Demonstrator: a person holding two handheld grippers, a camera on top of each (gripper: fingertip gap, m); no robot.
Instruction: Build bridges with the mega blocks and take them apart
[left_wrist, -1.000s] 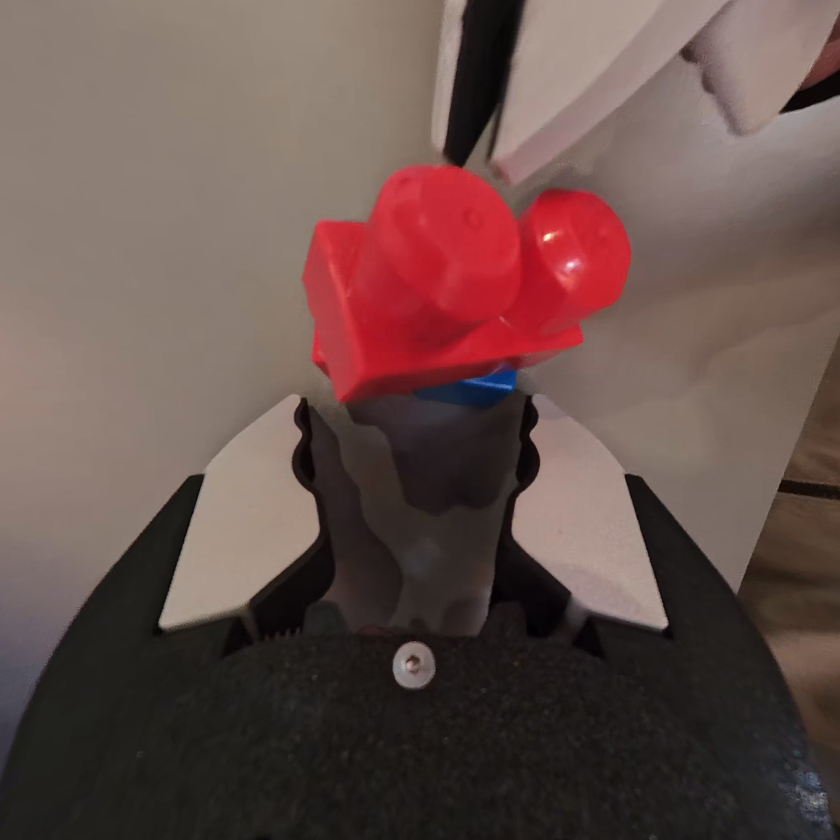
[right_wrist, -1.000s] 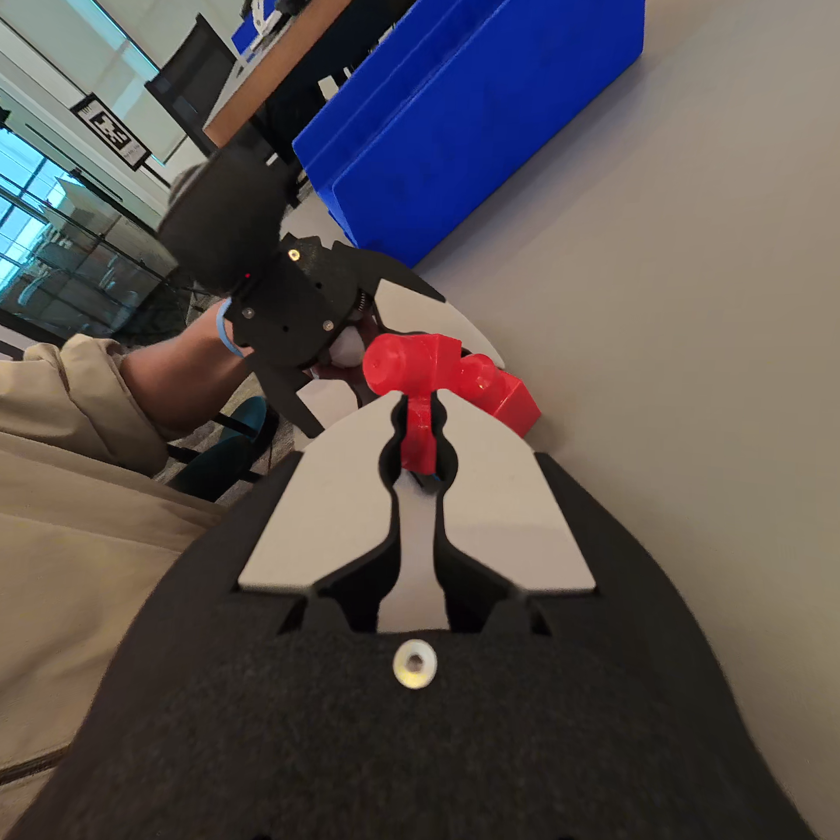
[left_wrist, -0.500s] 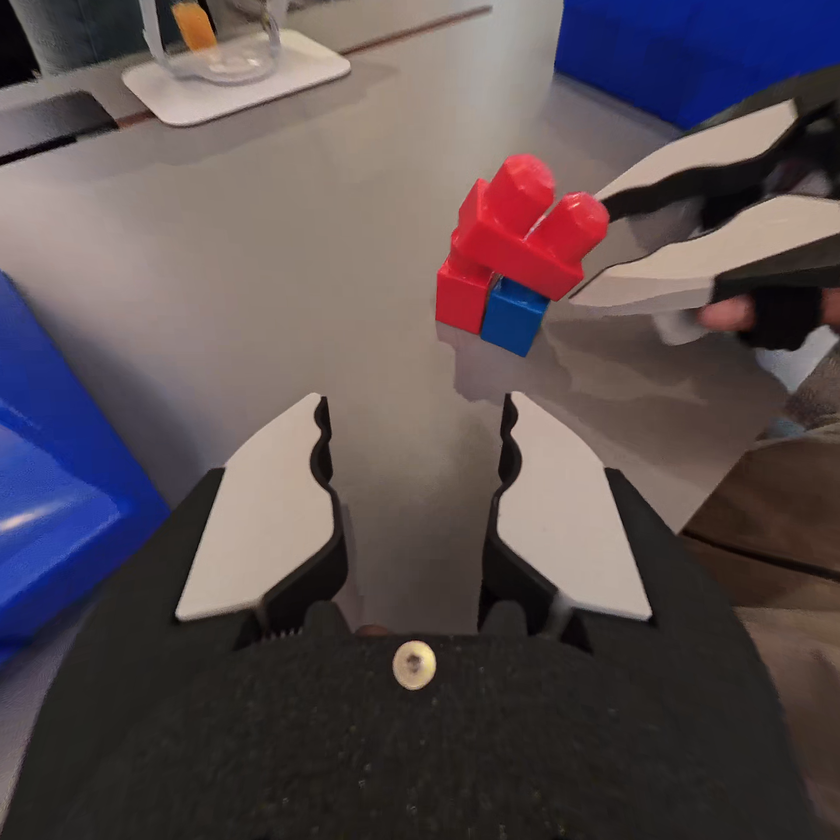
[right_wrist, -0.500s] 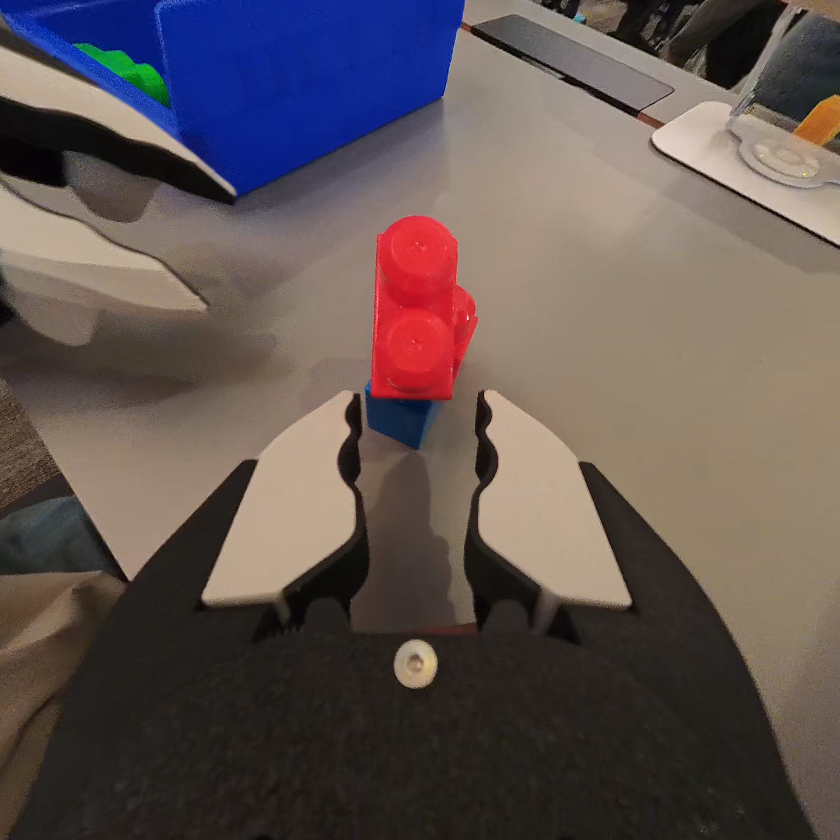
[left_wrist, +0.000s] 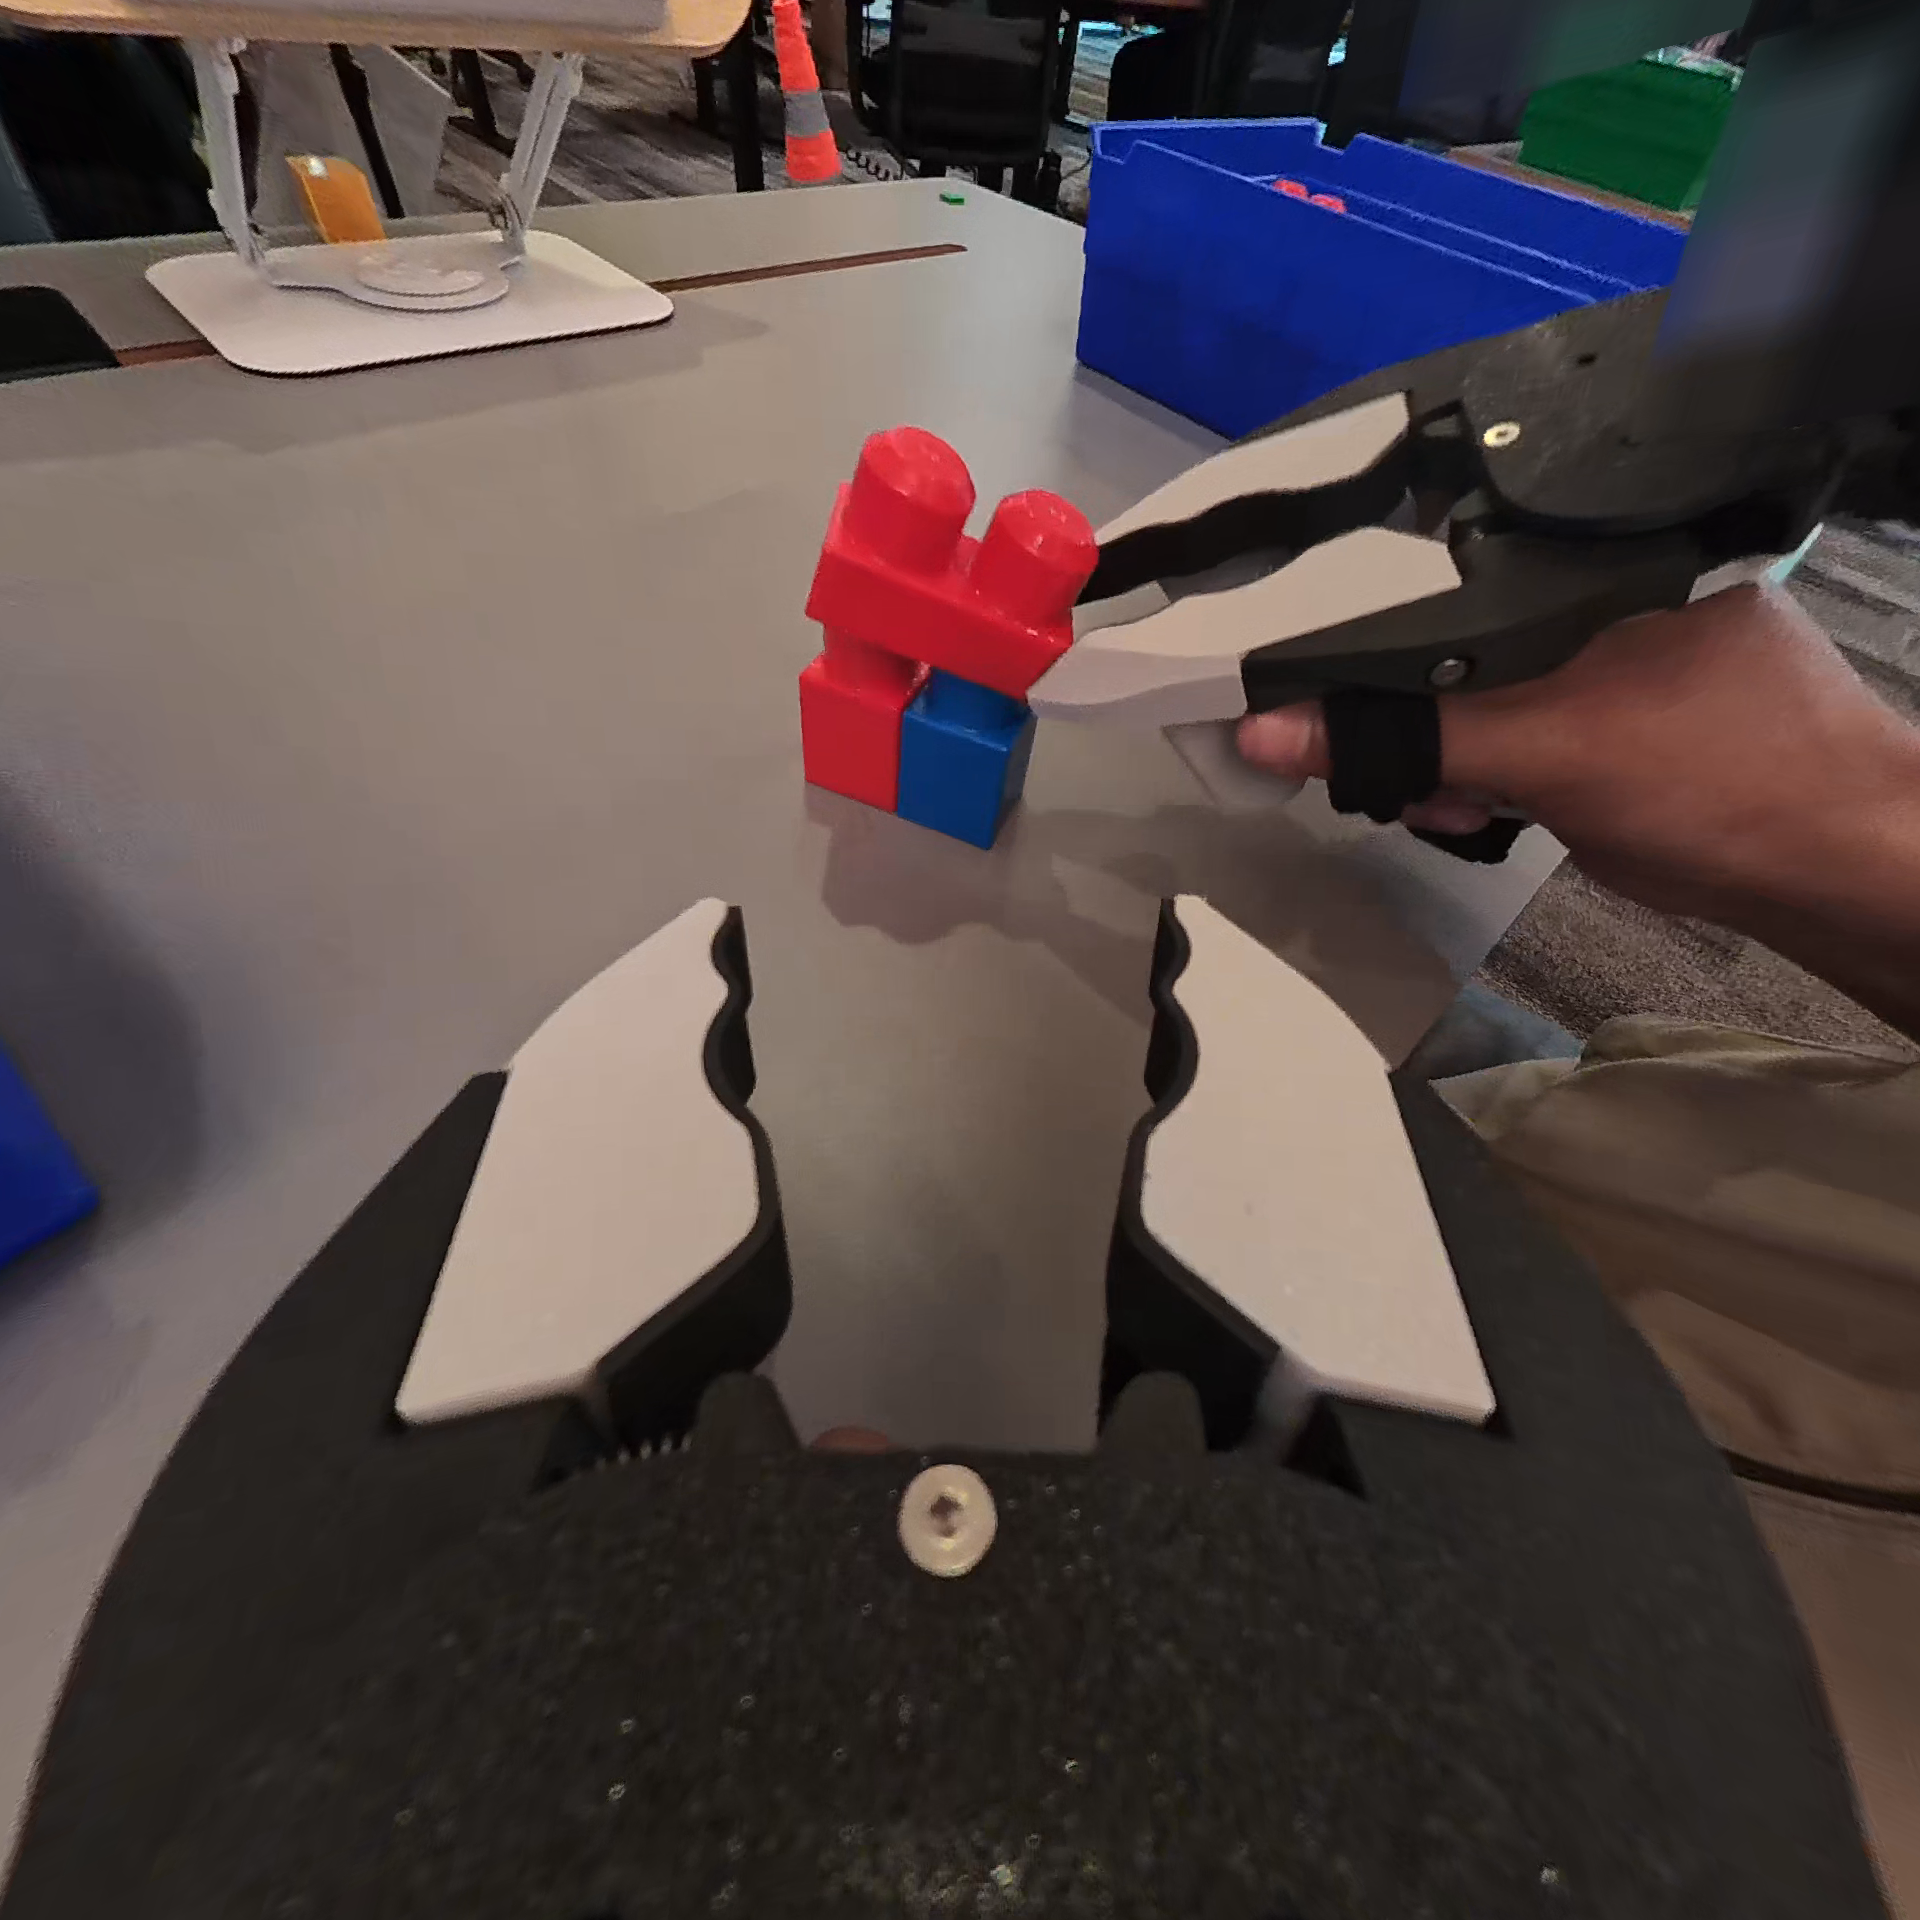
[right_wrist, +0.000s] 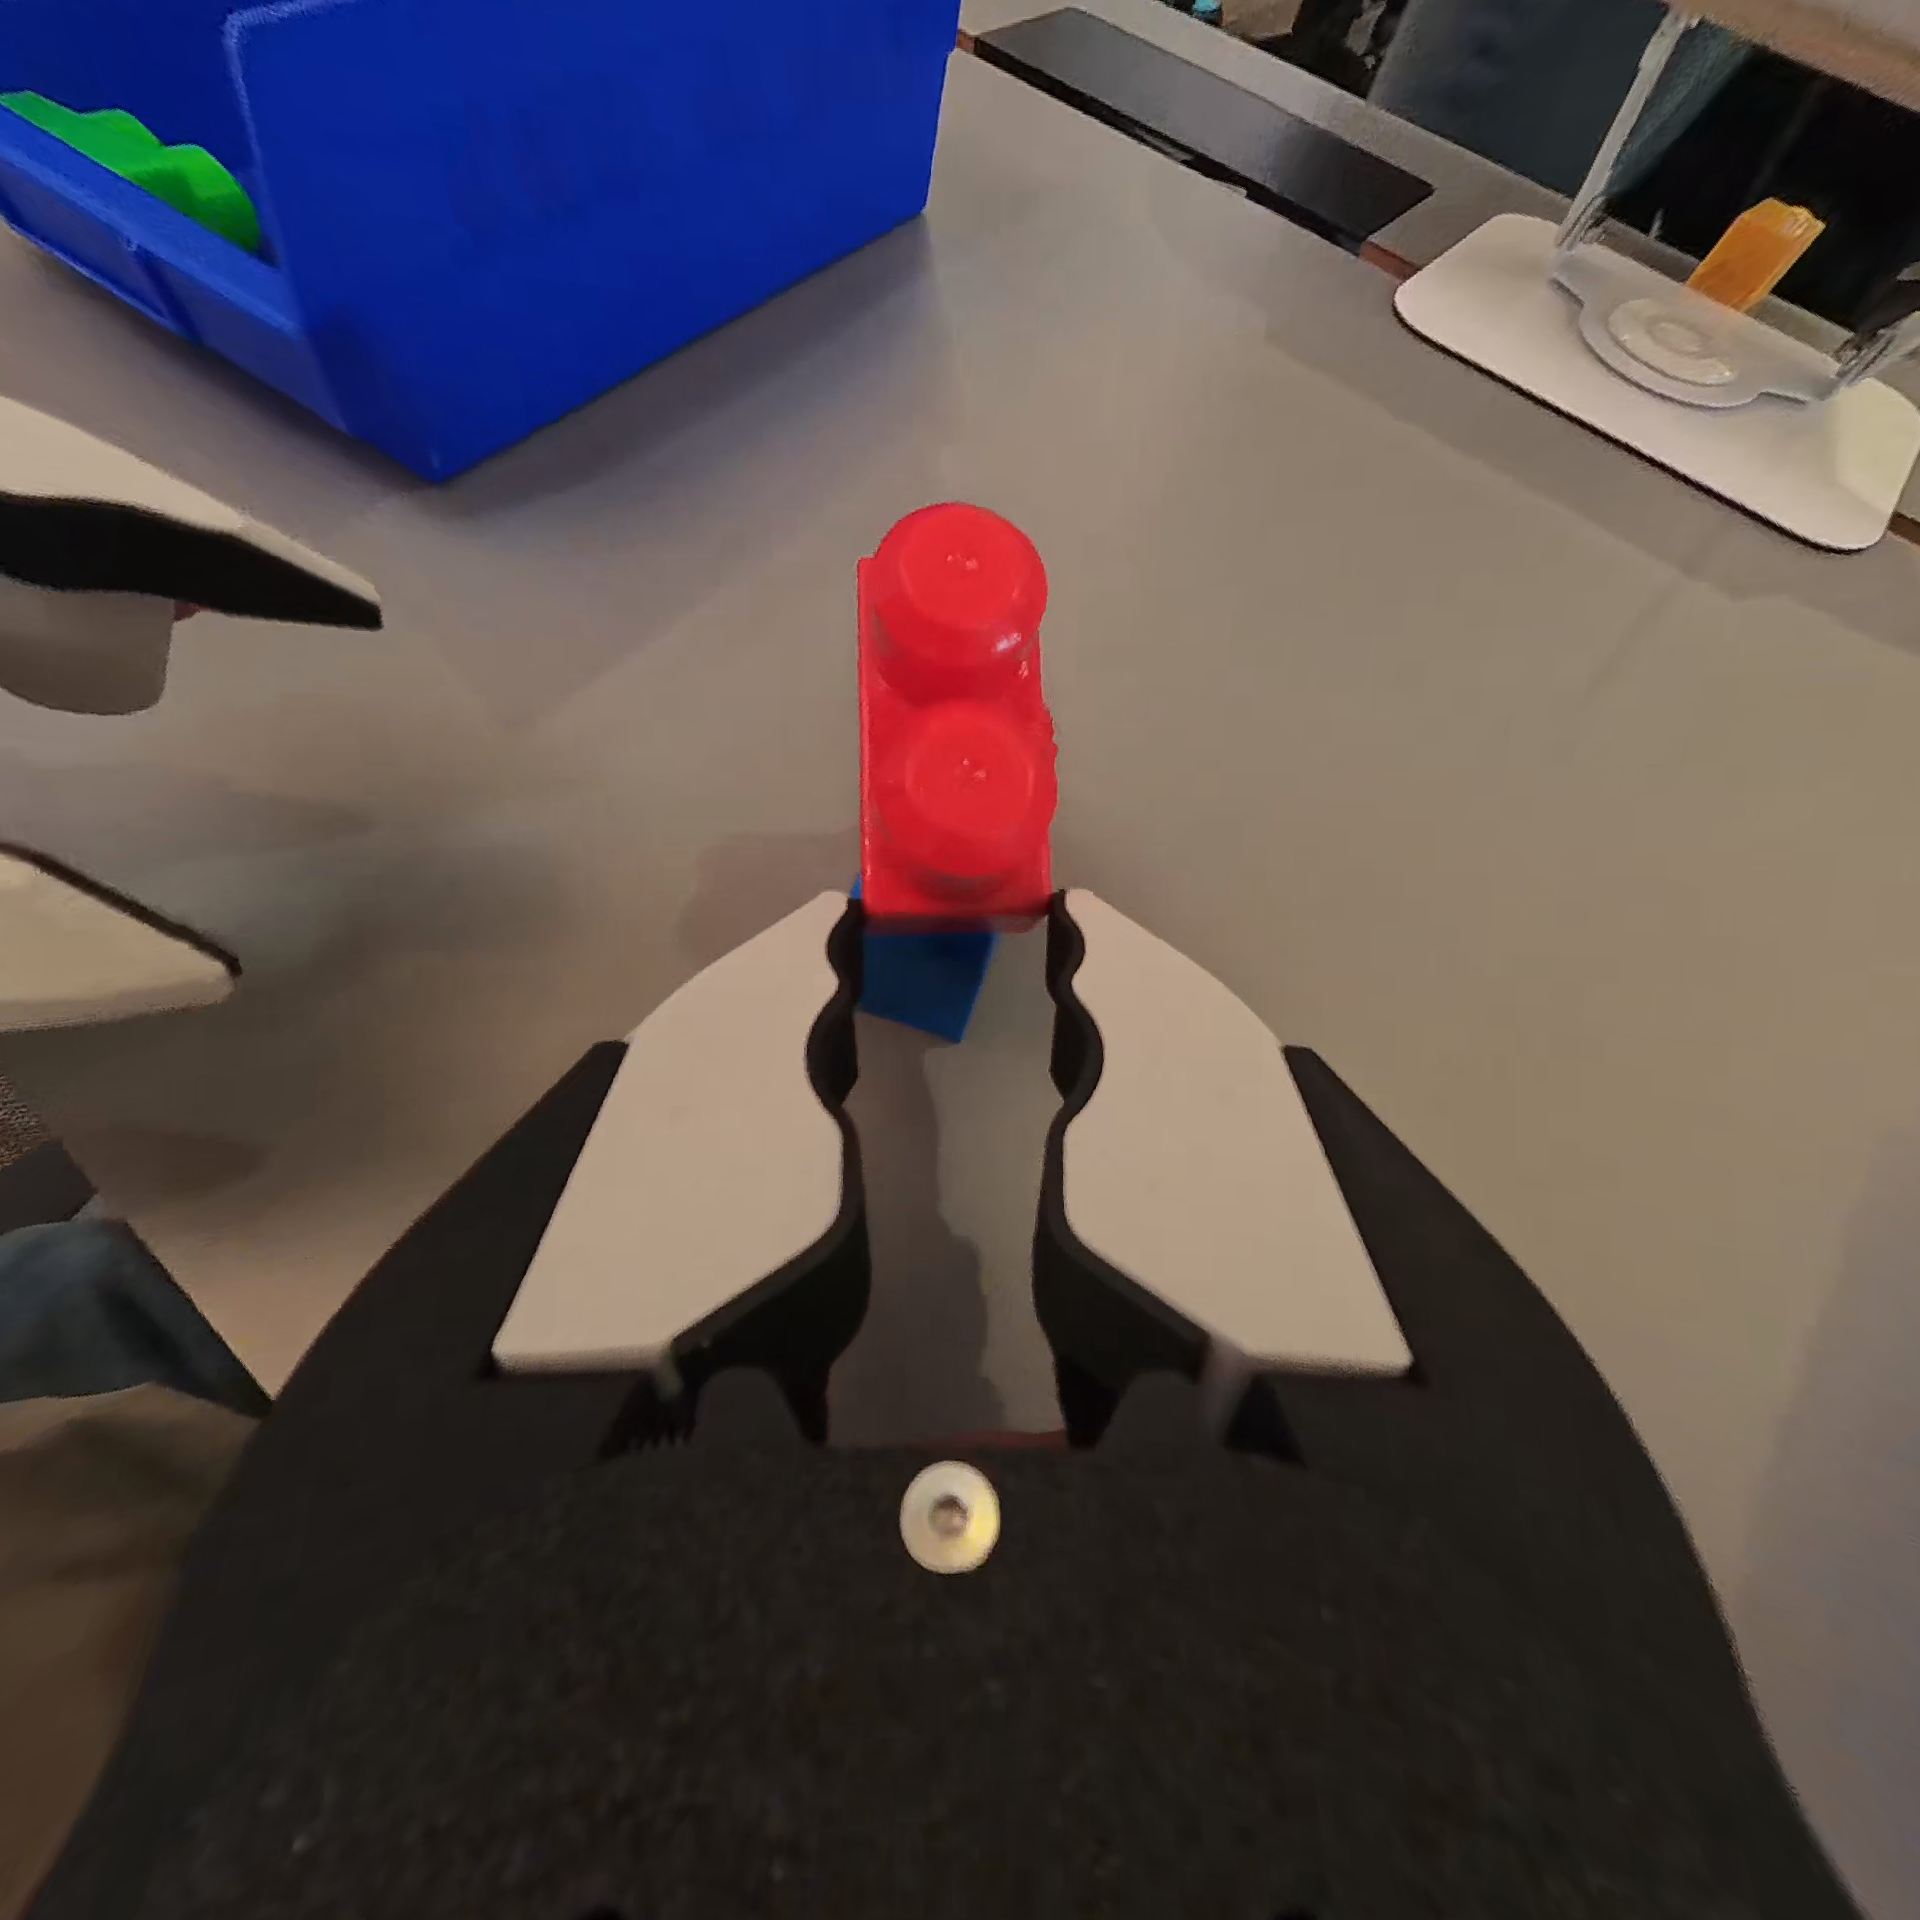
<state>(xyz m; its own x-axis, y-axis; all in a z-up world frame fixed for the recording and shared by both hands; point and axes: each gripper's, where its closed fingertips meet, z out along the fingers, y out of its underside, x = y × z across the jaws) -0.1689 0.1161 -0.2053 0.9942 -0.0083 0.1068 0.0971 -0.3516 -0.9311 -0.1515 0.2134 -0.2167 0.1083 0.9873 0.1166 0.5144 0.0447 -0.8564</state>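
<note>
Red block (right_wrist: 951, 727) tilted, between right gripper (right_wrist: 951, 920) tips.

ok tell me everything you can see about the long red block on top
The long red block looks like glossy moulded plastic, with two round studs on top. It sits tilted across a small red block and a small blue block, which stand side by side on the grey table. The right tongs flank its near end, open. The left tongs are open and well clear.
</note>
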